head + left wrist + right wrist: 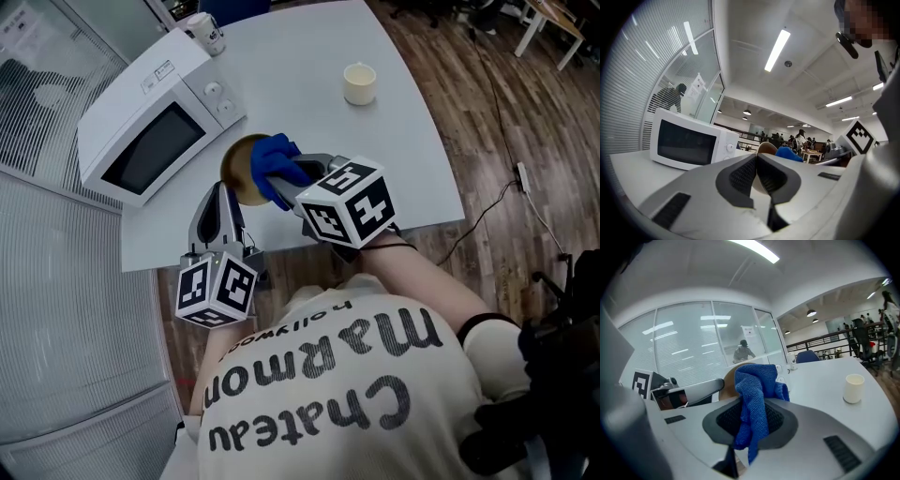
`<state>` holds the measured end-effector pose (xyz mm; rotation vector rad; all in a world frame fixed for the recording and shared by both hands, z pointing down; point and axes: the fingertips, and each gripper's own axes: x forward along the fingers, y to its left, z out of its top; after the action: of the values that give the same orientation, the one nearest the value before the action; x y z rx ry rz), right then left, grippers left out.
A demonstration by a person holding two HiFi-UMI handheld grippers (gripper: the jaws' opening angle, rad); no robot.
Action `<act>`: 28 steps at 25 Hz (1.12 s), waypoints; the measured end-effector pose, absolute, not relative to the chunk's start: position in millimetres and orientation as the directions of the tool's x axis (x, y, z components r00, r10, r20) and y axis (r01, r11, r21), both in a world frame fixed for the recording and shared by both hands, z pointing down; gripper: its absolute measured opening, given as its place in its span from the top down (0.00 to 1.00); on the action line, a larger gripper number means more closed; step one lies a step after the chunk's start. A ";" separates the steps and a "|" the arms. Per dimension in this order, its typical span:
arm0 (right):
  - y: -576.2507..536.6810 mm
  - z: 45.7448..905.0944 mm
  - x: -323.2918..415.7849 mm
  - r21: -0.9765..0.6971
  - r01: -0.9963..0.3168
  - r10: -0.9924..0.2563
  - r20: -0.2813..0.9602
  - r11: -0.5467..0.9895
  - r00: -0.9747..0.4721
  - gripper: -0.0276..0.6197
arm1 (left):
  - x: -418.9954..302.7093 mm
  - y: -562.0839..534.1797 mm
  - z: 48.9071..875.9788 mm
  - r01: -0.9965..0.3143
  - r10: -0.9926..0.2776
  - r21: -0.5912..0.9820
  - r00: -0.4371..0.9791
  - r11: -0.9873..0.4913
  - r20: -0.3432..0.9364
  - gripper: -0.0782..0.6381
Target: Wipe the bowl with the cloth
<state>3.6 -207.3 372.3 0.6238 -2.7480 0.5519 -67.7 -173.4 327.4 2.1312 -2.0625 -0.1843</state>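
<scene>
A tan bowl (241,167) is held tipped on its side above the white table's near edge. My left gripper (229,194) is shut on the bowl's rim, and in the left gripper view the bowl (767,148) rises just past the closed left gripper (756,163). A blue cloth (277,161) is bunched against the bowl's open side. My right gripper (289,176) is shut on the cloth. In the right gripper view the cloth (755,397) hangs out of the right gripper (752,412), and part of the bowl (728,377) shows behind it.
A white microwave (155,127) stands at the table's left, close to the bowl. A cream cup (360,82) sits to the right on the table (300,66), and a mug (204,33) stands at the far edge. Wooden floor lies to the right.
</scene>
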 end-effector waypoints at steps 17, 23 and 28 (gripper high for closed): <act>-252.4 376.3 -32.0 -0.352 -0.585 -0.478 0.348 0.730 -0.806 0.86 | -126.9 -212.2 346.2 -0.965 -0.984 0.234 0.143 -0.115 0.107 0.88; -268.3 364.8 -54.7 -0.343 -0.630 -0.532 0.343 0.697 -0.774 0.86 | -156.3 -237.8 341.8 -0.952 -0.974 0.253 0.201 -0.171 0.101 0.88; -283.1 357.8 -61.6 -0.324 -0.683 -0.593 0.339 0.655 -0.730 0.86 | -168.3 -255.6 345.6 -0.933 -0.960 0.280 0.261 -0.226 0.096 0.88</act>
<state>-61.6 -283.1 357.8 1.0423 -2.6684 0.6474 -168.3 -255.6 345.6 2.2557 -1.7486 -0.1392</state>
